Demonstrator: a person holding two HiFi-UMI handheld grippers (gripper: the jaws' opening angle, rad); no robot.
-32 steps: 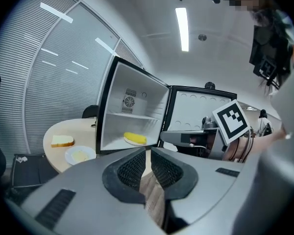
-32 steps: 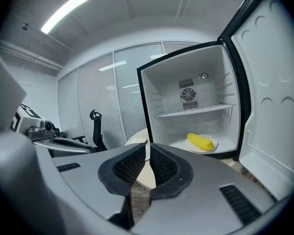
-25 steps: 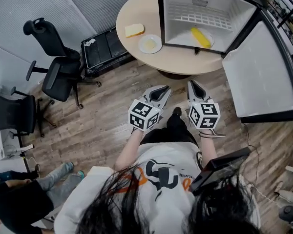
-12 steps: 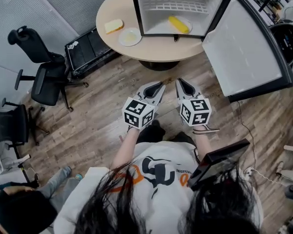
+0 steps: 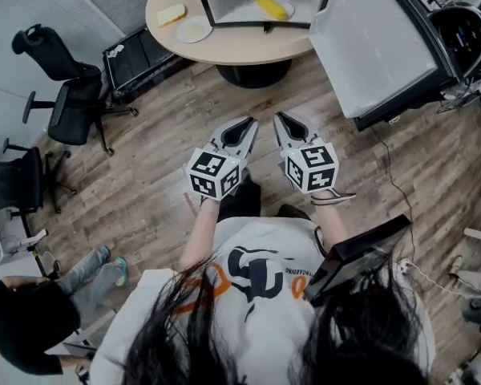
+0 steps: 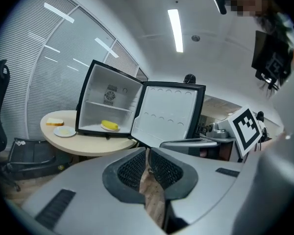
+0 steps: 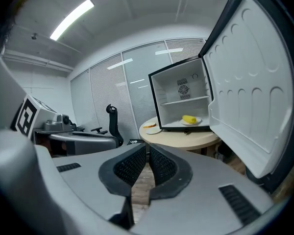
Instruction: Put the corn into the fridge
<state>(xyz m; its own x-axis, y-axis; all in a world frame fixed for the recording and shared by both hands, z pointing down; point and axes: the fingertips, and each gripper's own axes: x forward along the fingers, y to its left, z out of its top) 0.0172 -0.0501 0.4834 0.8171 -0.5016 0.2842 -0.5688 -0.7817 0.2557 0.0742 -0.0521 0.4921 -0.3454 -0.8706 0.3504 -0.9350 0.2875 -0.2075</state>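
**Stepping back, corn already shelved**

Backed away, that's what you've done: both claws have pulled off from the table, and the fridge has slid up to the top edge of the head view. Your left gripper [image 6: 147, 151] is clenched, pads pressed together with nothing between them, only floorboards showing below. Your right gripper [image 7: 147, 148] is the same, closed tight and empty. Both hang side by side in front of you, over bare wooden floor, well apart from the table [image 5: 248, 48].

Looking outward, the corn [image 5: 270, 6] lies on the bottom of the fridge [image 5: 224, 6], on what looks like a small dish. The fridge door [image 5: 377, 38] stands wide open, swung out to your right. Left of the fridge on the tabletop, a plate [image 5: 194, 30] and a slice of bread [image 5: 171, 14] sit untouched.

By my read, the placing step is finished and you're in the retreat. If anything is left, it's the door. Closing it would mean stepping in again and setting a closed claw against the door's outer face, then swinging it round gently so the small fridge doesn't skid on the table.
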